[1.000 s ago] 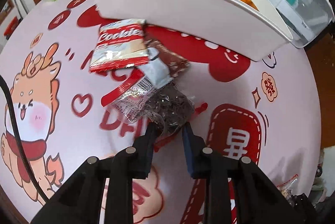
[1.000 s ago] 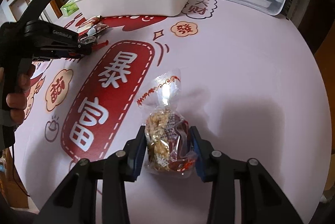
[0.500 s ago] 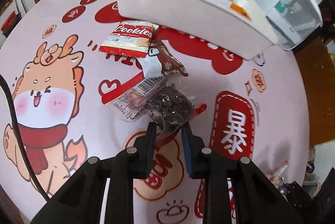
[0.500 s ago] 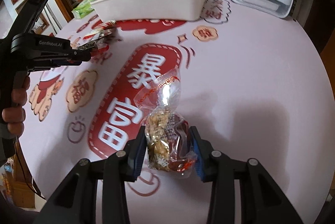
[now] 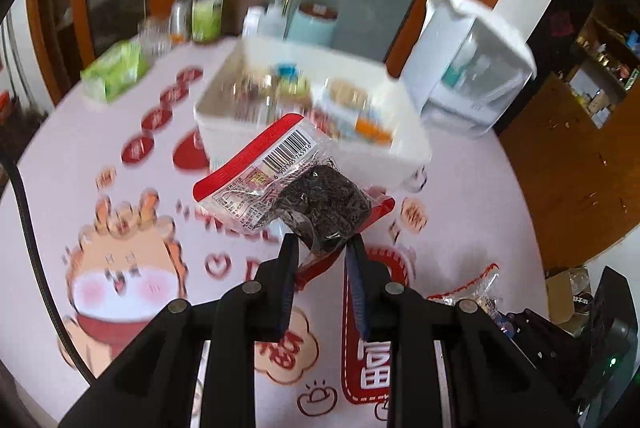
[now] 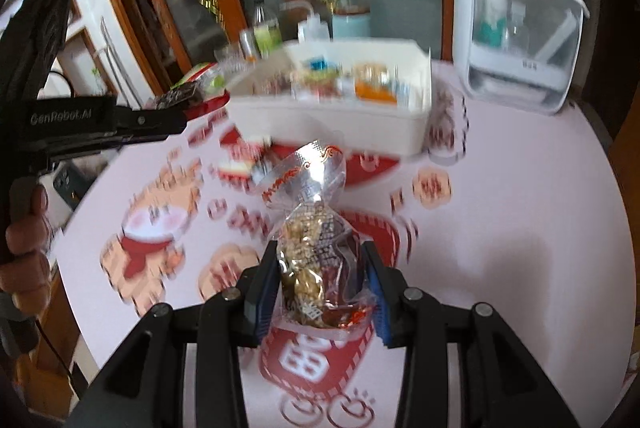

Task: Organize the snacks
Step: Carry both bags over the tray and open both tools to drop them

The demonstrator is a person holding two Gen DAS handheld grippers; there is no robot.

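Observation:
My left gripper (image 5: pixel 322 248) is shut on a clear packet of dark dried snack (image 5: pixel 296 184) with a red edge and barcode, held in the air above the table. My right gripper (image 6: pixel 322 260) is shut on a clear bag of nuts and brown snack (image 6: pixel 316 240), also lifted. The white snack bin (image 5: pixel 404 144) holds several snacks and stands beyond both packets; it shows in the right wrist view (image 6: pixel 332 126) too. The left gripper with its packet shows at the left of the right wrist view (image 6: pixel 176 108).
A white lidded box (image 5: pixel 472 68) stands right of the bin. A green tissue pack (image 5: pixel 114 70), bottles and a glass stand at the table's back left. Two packets (image 6: pixel 244 168) lie on the printed tablecloth in front of the bin.
Both grippers have lifted their packets off the table and tilted up toward the bin. The cookie packets have dropped out of the left view.

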